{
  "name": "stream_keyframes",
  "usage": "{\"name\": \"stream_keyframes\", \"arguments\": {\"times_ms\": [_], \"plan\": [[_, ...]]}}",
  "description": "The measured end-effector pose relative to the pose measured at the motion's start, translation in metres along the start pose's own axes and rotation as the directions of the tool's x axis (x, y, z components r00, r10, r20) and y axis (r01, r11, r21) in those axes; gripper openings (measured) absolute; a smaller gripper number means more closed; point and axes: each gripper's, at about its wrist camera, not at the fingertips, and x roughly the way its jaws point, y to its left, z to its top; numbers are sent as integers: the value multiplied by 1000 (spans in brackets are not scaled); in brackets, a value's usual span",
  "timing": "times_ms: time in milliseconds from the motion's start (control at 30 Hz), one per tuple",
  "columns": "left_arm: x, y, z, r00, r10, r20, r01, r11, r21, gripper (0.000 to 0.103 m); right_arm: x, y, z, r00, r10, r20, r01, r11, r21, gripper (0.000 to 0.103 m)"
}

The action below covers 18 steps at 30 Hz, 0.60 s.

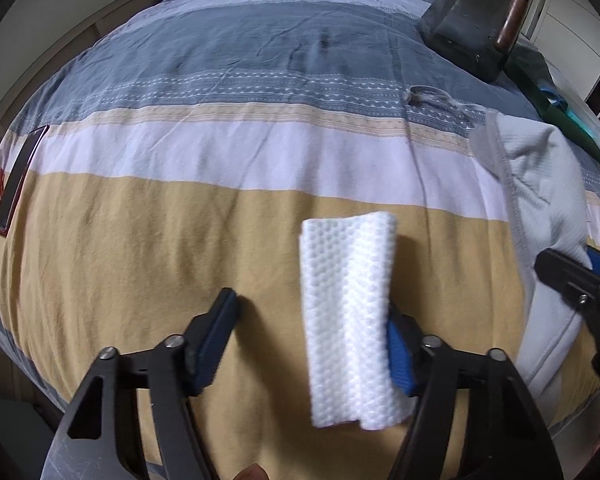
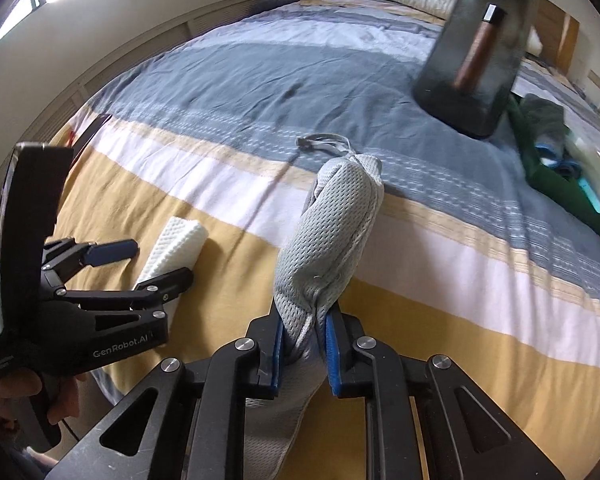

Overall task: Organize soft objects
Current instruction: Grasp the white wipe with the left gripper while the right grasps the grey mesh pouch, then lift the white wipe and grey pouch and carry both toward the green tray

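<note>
Two soft things concerned us on the striped bed — a white textured cloth and a grey mesh garment. We had the right tool clamped tight on a gathered fold of the garment, its blue pads pinching the fabric so that the bunch stood up beyond the tips, clear of the cover; we judged this a hold for lifting or carrying it. The left tool stood partly open and gripped nothing. The cloth lay folded in a narrow strip on the yellow band, between the left tool's two fingers — hard against the right-hand pad, well off the other. Such a straddle, we judged, prepared a pinch on the strip. The garment lay just beside it.
</note>
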Motion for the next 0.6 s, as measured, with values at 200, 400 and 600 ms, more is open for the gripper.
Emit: {"name": "stream_keyframes", "arguments": {"times_ms": [200,400,600], "plan": [[1,-8,2,1000,-26,7,26,1000,-4,33,-13,-18,-7,1000,-30,5,30,999,30,16],[0,-23,10,999,-37,17,37,999,7,10,-25,-30,-11,999,-48,16,47,998,50,16],[-21,-37,19,997,-29,68,27,999,30,9,-52,-45,-15,995,-70,68,66,996,59,16]]}}
